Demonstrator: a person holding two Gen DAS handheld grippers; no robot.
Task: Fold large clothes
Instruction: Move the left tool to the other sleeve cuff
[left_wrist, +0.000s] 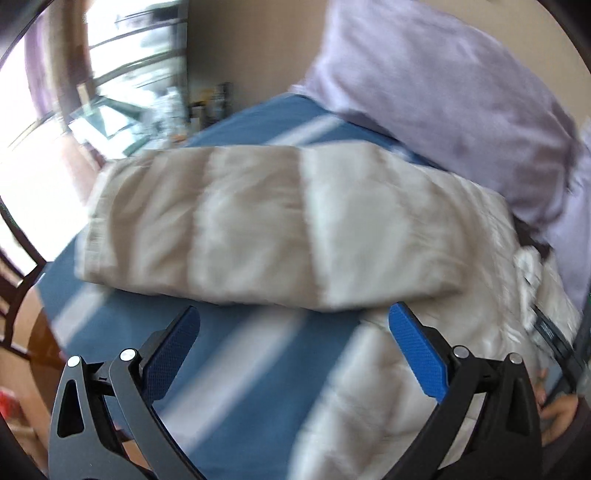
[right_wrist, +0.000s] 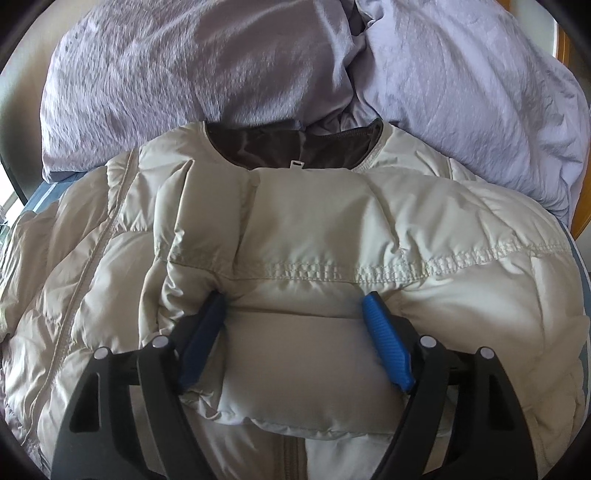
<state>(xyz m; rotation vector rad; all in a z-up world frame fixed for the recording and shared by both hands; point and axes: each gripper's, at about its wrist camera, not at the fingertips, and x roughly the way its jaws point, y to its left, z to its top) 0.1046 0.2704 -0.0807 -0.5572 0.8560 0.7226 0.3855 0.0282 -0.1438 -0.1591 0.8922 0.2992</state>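
Observation:
A cream quilted puffer jacket (right_wrist: 332, 236) lies on a bed, its brown-lined collar (right_wrist: 291, 147) at the far end. One sleeve is folded across its chest. My right gripper (right_wrist: 293, 314) is open, its blue pads either side of the puffy sleeve end (right_wrist: 295, 354), touching it. In the left wrist view the other sleeve (left_wrist: 258, 225) stretches out sideways over the blue striped sheet (left_wrist: 240, 350). My left gripper (left_wrist: 293, 321) is open and empty just short of that sleeve's near edge. That view is motion blurred.
Lilac pillows (right_wrist: 192, 70) lie beyond the collar, also in the left wrist view (left_wrist: 443, 96). A bright window (left_wrist: 122, 74) and dark frame stand at the left. The person's hand (left_wrist: 557, 410) shows at the lower right.

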